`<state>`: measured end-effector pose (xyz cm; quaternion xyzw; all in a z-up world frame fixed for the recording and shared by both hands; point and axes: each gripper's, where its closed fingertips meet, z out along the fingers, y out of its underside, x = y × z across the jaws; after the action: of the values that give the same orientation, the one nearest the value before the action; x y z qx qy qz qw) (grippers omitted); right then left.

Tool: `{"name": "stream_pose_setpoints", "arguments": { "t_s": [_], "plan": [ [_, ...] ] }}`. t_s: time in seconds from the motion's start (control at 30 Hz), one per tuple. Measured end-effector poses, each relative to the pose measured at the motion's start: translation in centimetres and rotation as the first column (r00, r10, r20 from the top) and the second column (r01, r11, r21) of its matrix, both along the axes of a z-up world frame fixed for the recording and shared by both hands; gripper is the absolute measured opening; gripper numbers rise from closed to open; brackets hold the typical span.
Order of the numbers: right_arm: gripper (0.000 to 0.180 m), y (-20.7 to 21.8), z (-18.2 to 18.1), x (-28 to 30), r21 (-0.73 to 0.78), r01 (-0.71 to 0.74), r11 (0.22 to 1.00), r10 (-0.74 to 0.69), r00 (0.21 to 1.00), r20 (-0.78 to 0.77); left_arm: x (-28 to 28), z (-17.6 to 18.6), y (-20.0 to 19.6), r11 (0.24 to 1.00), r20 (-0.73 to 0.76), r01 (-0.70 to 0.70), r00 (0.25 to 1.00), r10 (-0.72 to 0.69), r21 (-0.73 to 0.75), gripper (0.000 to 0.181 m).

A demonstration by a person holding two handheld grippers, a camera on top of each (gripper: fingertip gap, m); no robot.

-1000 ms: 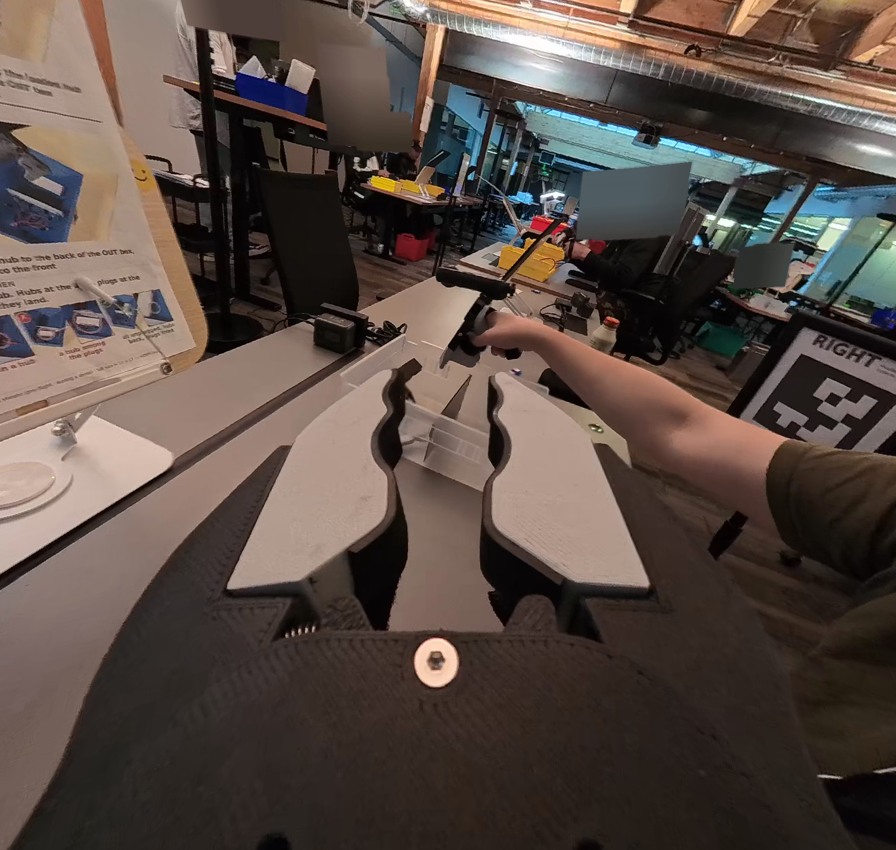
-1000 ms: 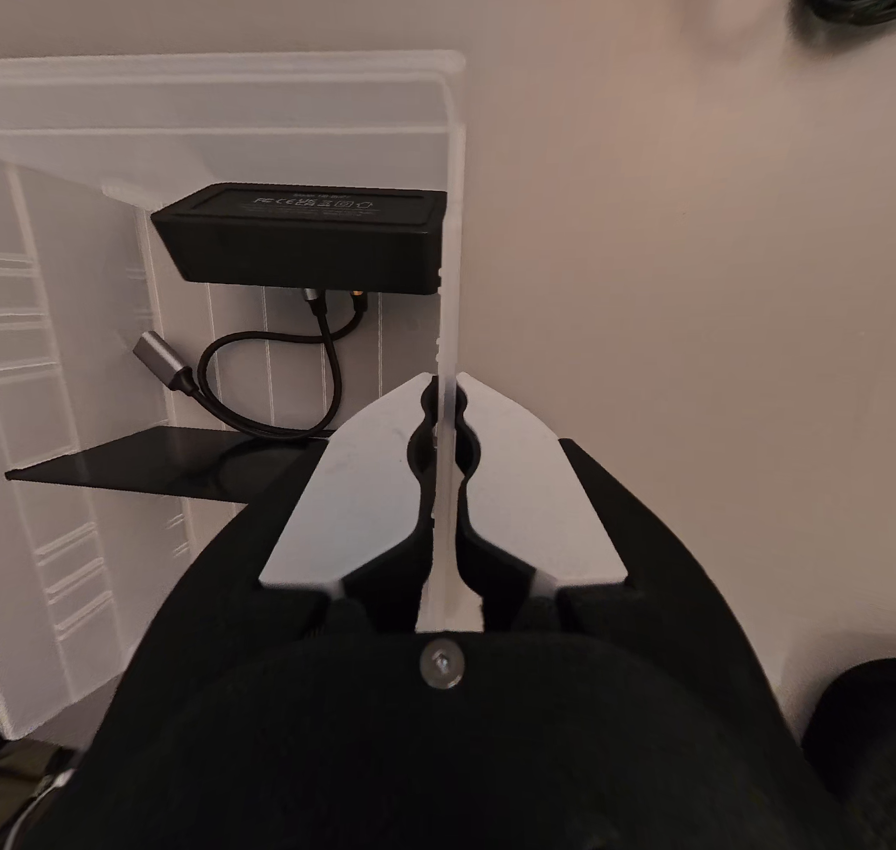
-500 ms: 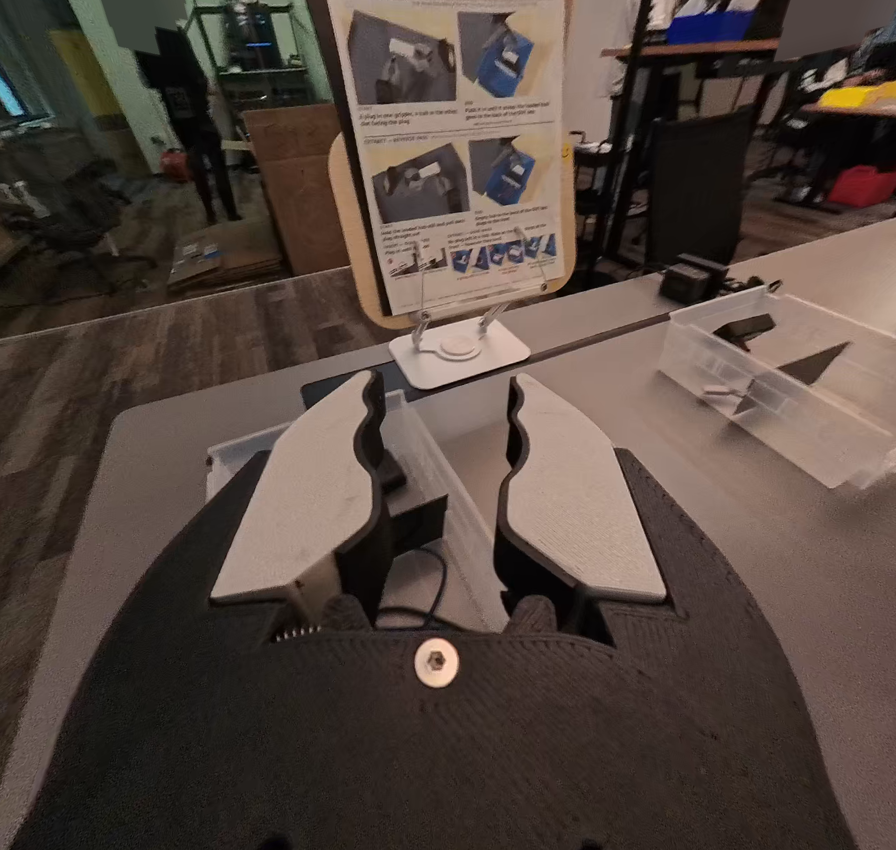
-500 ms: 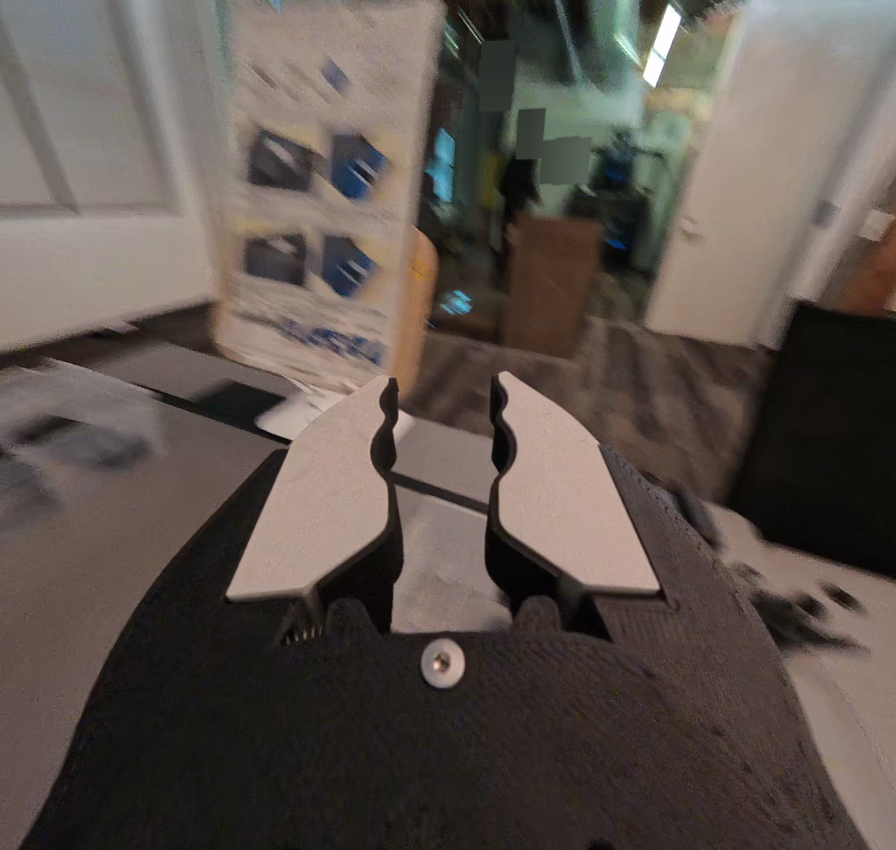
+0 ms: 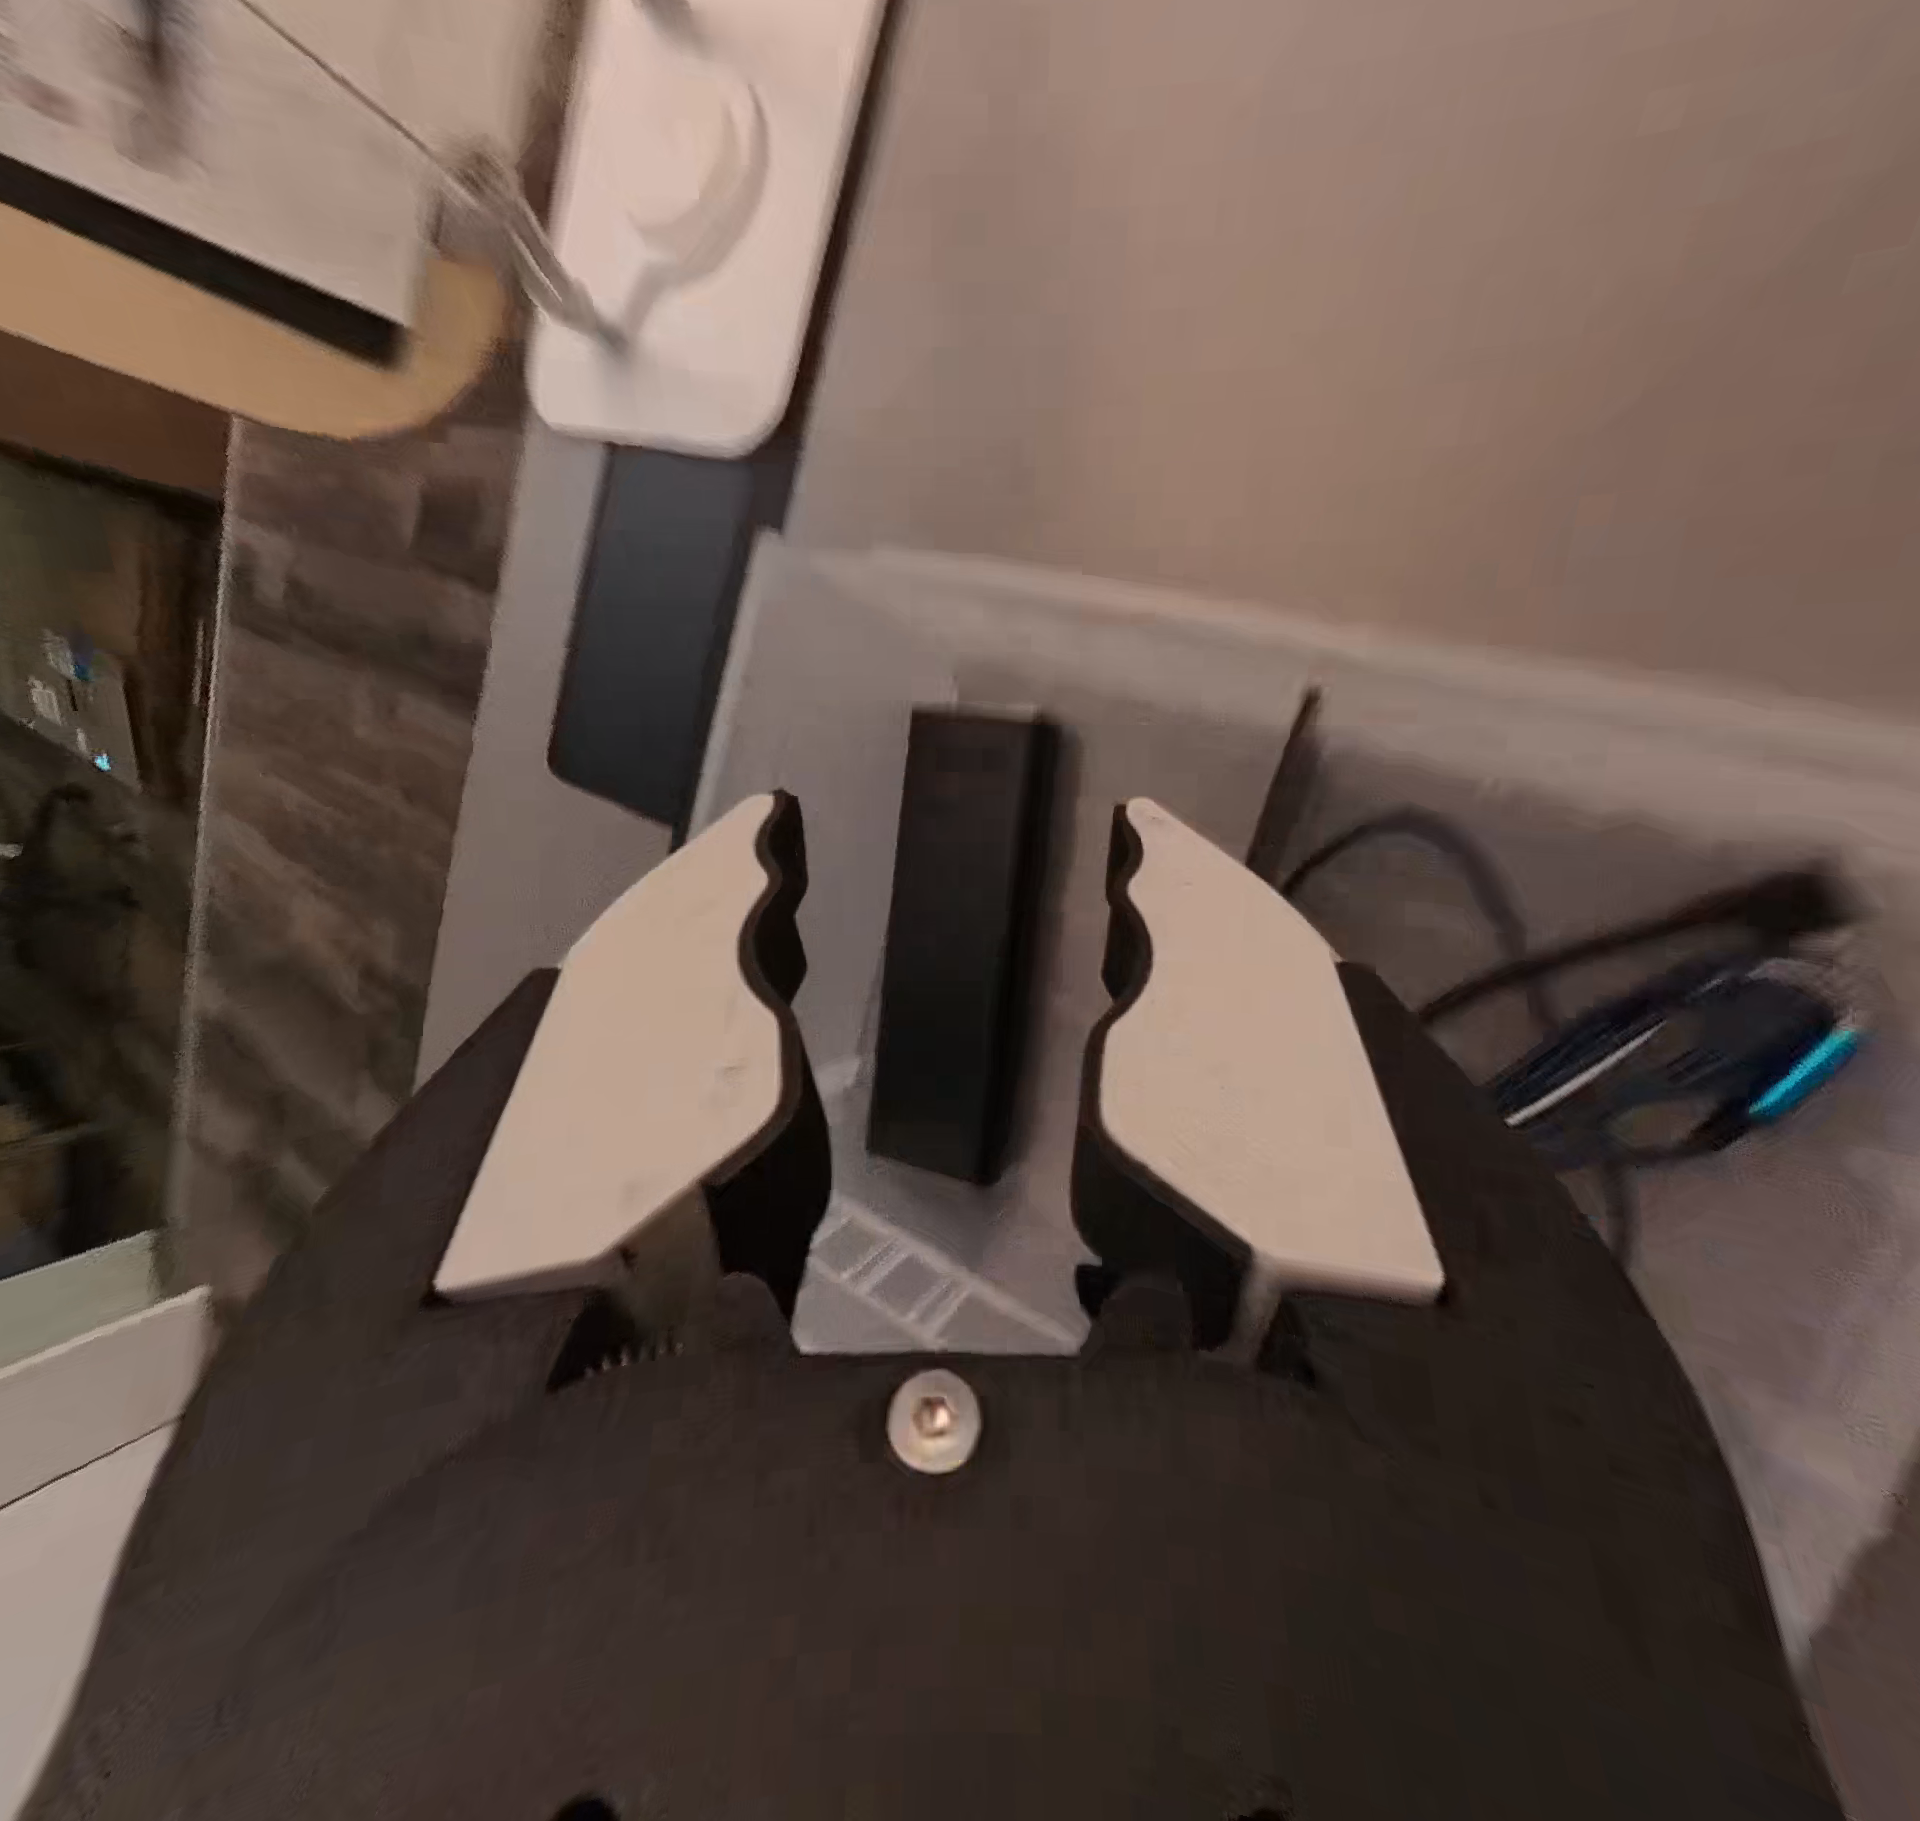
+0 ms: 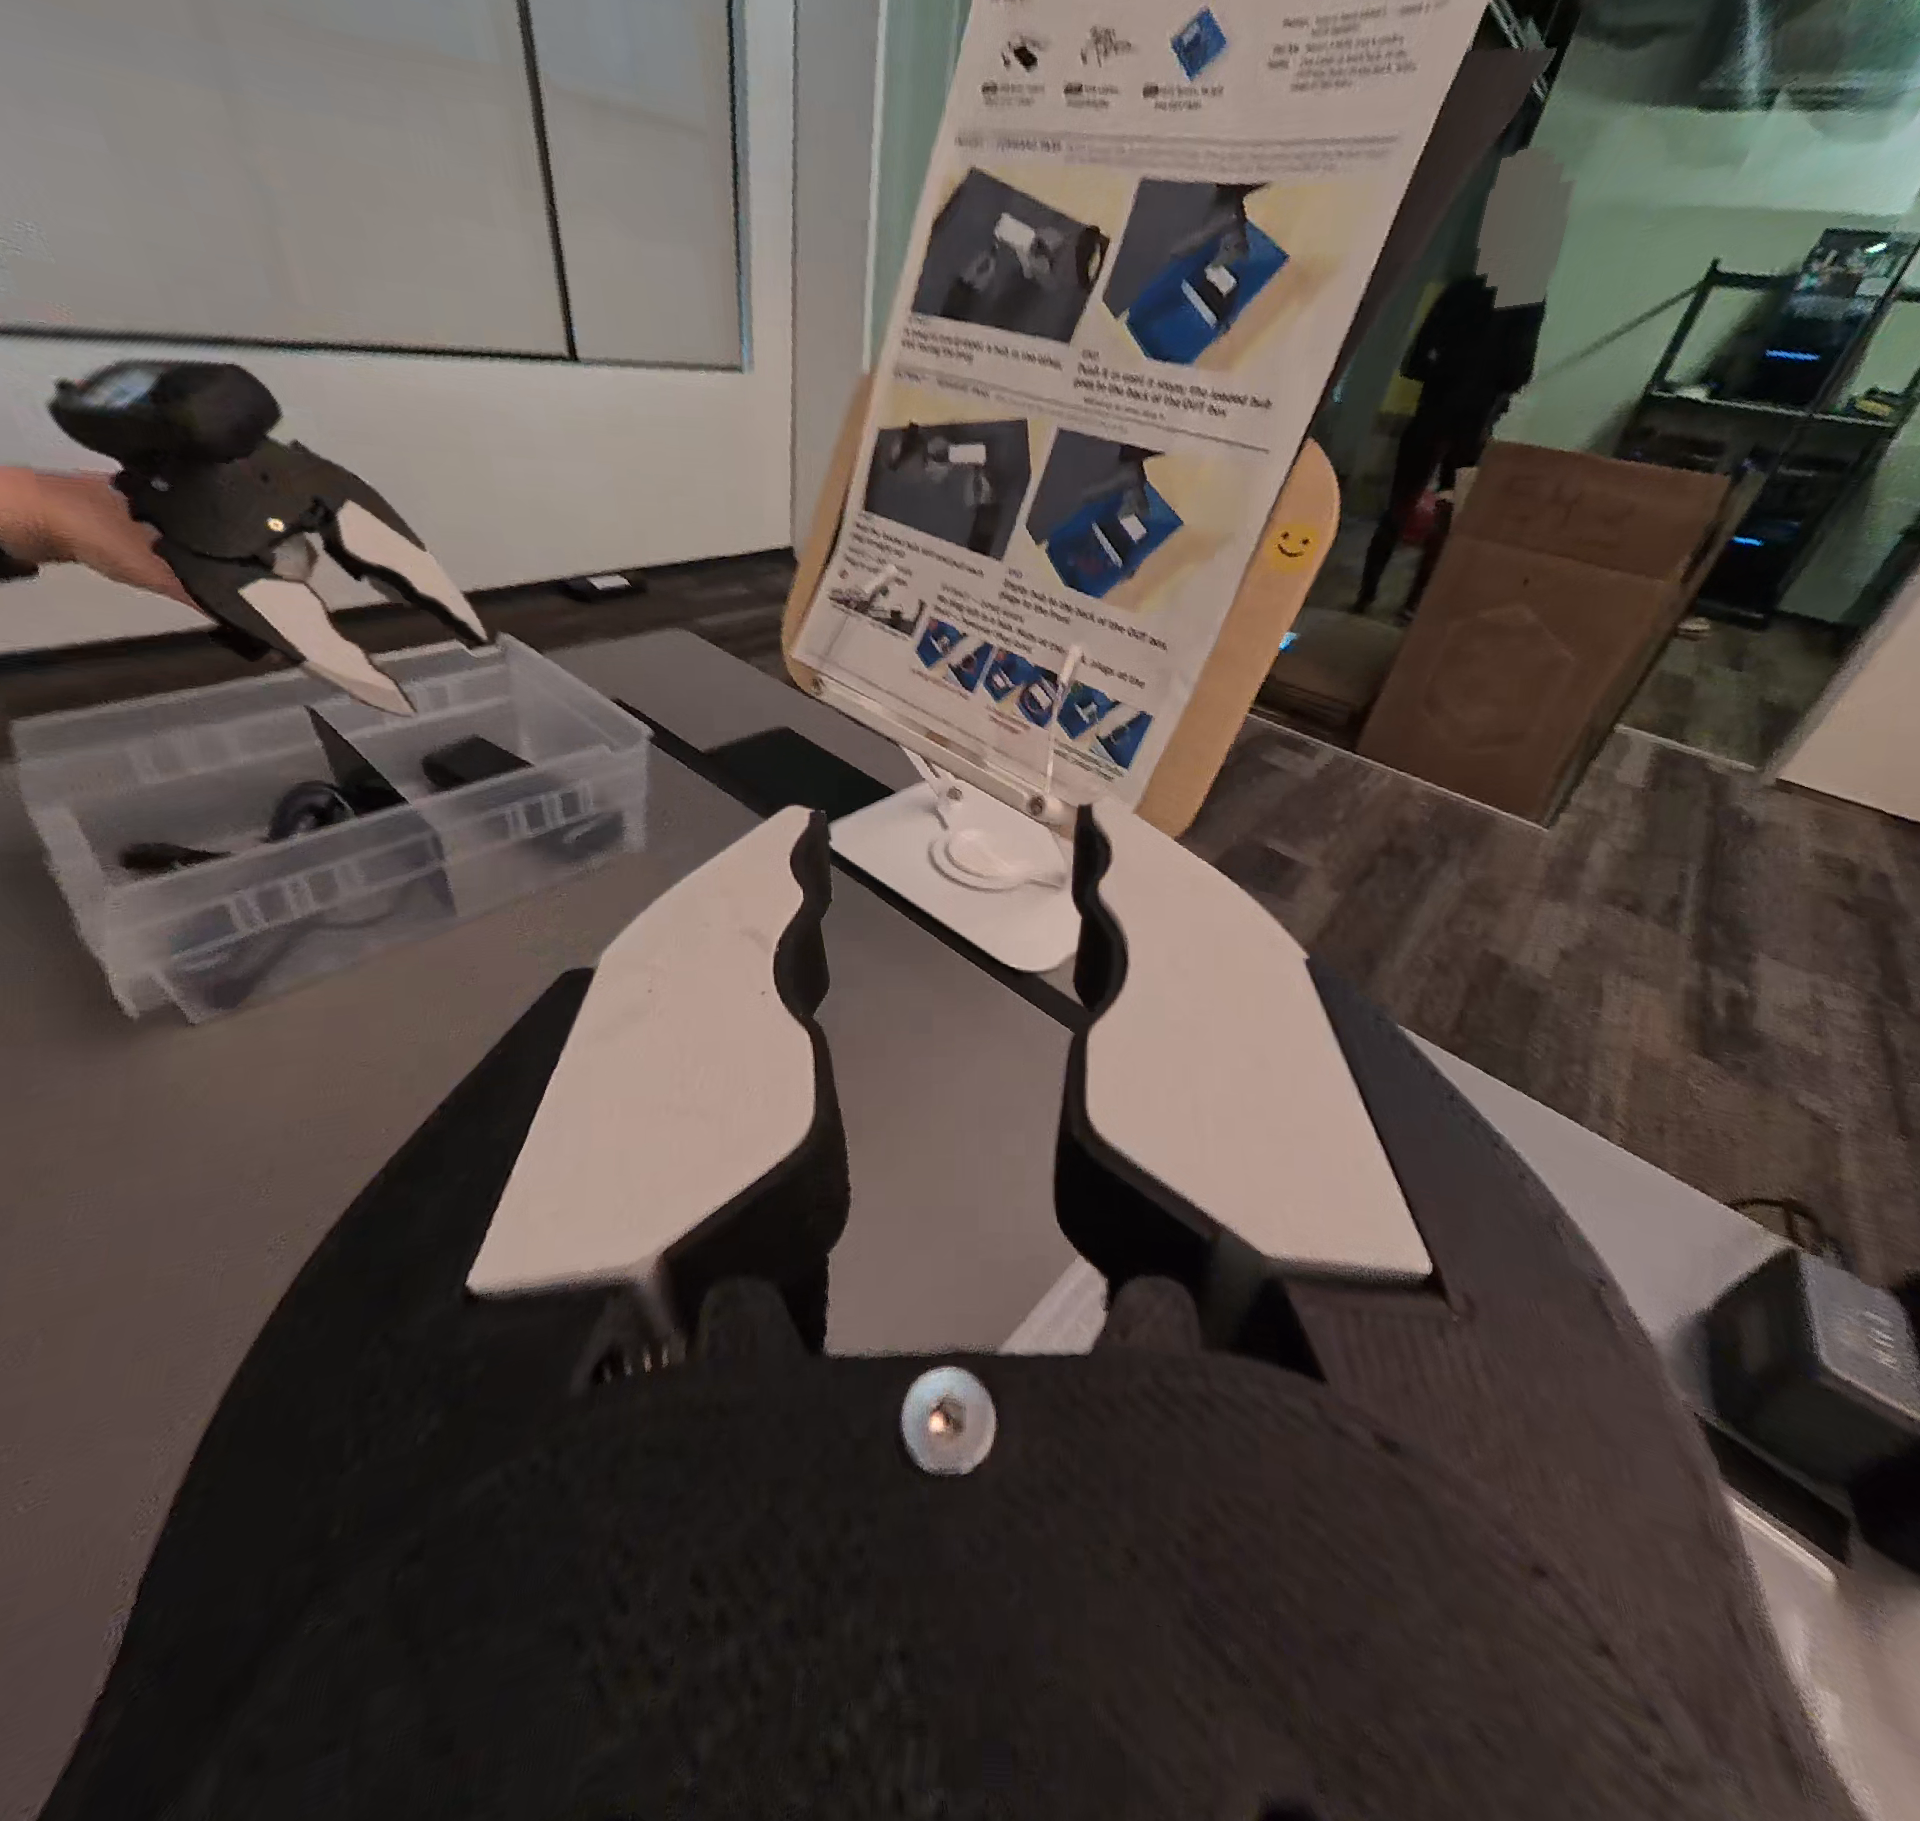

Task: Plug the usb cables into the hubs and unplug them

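Observation:
In the left wrist view my left gripper [image 5: 951, 815] is open and empty, pointing down into a clear plastic bin [image 5: 1039, 597]. A black USB hub [image 5: 956, 940] lies in the bin directly below the gap between the jaws. Black cables with a blue-tipped plug [image 5: 1683, 1054] lie in the compartment to the right, past a dark divider [image 5: 1283, 784]. In the right wrist view my right gripper [image 6: 951, 826] is open and empty above the grey table [image 6: 260, 1148]. The left gripper [image 6: 442, 670] hovers over the bin [image 6: 343, 898], which holds the hub [image 6: 468, 758] and cables [image 6: 301, 810].
An instruction sheet [image 6: 1122, 369] on a white stand [image 6: 987, 878] stands at the table's far edge; its base [image 5: 707, 161] is beyond the bin. A black power adapter [image 6: 1818, 1376] lies at the right. A cardboard box [image 6: 1538, 628] and a person [image 6: 1465, 400] are on the floor beyond. The grippers' ends are close to 45 centimetres from one another.
The right gripper let go of a clear bin wall, opened and lifted to face the stand. The left gripper swung left, tipped down over the bin and opened wider above the hub.

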<state>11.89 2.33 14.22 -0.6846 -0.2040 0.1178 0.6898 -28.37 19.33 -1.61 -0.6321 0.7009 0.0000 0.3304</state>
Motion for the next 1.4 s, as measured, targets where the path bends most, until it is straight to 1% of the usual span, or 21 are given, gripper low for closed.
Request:
{"name": "stream_pose_setpoints", "arguments": {
  "t_s": [0.03,0.13,0.2,0.23,0.33,0.4,0.5,0.57,0.6,0.63,0.67,0.73,0.93,1.1,1.27,1.33,1.4],
  "plan": [
    [0.045,0.2,-0.4,0.1,-0.006,0.015,1.0,-0.014,1.0,0.022,-0.4,-1.6,0.6,1.0,-0.08,0.02,0.997,-0.02,-0.007,0.051],
    [0.045,0.7,-1.8,0.4,-0.038,0.051,0.998,-0.047,0.994,0.101,-0.7,-5.7,1.4,0.992,-0.215,0.098,0.97,-0.112,-0.077,0.05],
    [0.044,1.1,-2.2,0.8,-0.044,0.086,0.995,-0.079,0.988,0.131,-1.5,-8.2,2.3,0.987,-0.302,0.117,0.942,-0.145,-0.109,0.06],
    [0.042,1.3,-2.3,0.8,-0.044,0.093,0.995,-0.087,0.987,0.135,-2.1,-9.3,2.9,0.986,-0.346,0.111,0.927,-0.148,-0.125,0.068],
    [0.041,2.0,-2.8,0.4,-0.059,0.095,0.994,-0.085,0.985,0.147,-4.2,-11.8,4.9,0.989,-0.481,0.057,0.869,-0.117,-0.137,0.088],
    [0.04,2.3,-3.4,0.1,-0.077,0.103,0.992,-0.088,0.979,0.184,-4.8,-12.7,5.2,0.984,-0.5,0.041,0.857,-0.125,-0.176,0.088],
    [0.04,2.8,-4.5,-0.3,-0.096,0.123,0.988,-0.095,0.962,0.256,-4.5,-12.7,5.4,0.979,-0.455,0.065,0.878,-0.149,-0.195,0.08],
    [0.04,3.1,-5.2,-0.7,-0.114,0.124,0.986,-0.087,0.953,0.291,-4.7,-12.9,5.2,0.97,-0.444,0.032,0.885,-0.14,-0.243,0.073],
    [0.04,3.3,-5.4,-0.8,-0.117,0.128,0.985,-0.087,0.949,0.303,-4.8,-13.0,5.1,0.968,-0.448,0.026,0.883,-0.139,-0.25,0.073],
    [0.04,3.4,-5.6,-0.9,-0.117,0.128,0.985,-0.085,0.946,0.313,-4.7,-12.9,5.1,0.969,-0.447,0.043,0.882,-0.152,-0.244,0.068],
    [0.04,3.5,-5.8,-1.1,-0.118,0.123,0.985,-0.08,0.944,0.319,-4.6,-12.8,4.9,0.969,-0.441,0.076,0.88,-0.176,-0.235,0.055],
    [0.04,3.7,-6.0,-1.1,-0.129,0.12,0.984,-0.073,0.944,0.322,-4.5,-12.8,4.1,0.963,-0.433,0.11,0.876,-0.211,-0.247,0.055],
    [0.038,4.2,-6.4,-0.9,-0.139,0.111,0.984,-0.065,0.952,0.299,-4.4,-13.0,3.9,0.957,-0.448,0.108,0.866,-0.223,-0.268,0.057],
    [0.036,4.5,-7.2,-0.4,-0.158,0.126,0.979,-0.07,0.945,0.319,-4.4,-13.0,3.8,0.955,-0.457,0.122,0.856,-0.24,-0.271,0.057],
    [0.035,4.5,-7.2,-0.2,-0.16,0.123,0.979,-0.068,0.947,0.313,-4.6,-12.9,4.0,0.963,-0.495,0.15,0.834,-0.244,-0.222,0.056],
    [0.035,4.4,-7.1,-0.2,-0.158,0.12,0.98,-0.066,0.948,0.311,-4.9,-12.7,4.3,0.97,-0.519,0.142,0.824,-0.226,-0.196,0.056],
    [0.034,4.3,-7.0,-0.1,-0.154,0.122,0.98,-0.069,0.947,0.314,-5.1,-12.3,4.3,0.974,-0.514,0.119,0.833,-0.205,-0.194,0.056]
  ]
}}
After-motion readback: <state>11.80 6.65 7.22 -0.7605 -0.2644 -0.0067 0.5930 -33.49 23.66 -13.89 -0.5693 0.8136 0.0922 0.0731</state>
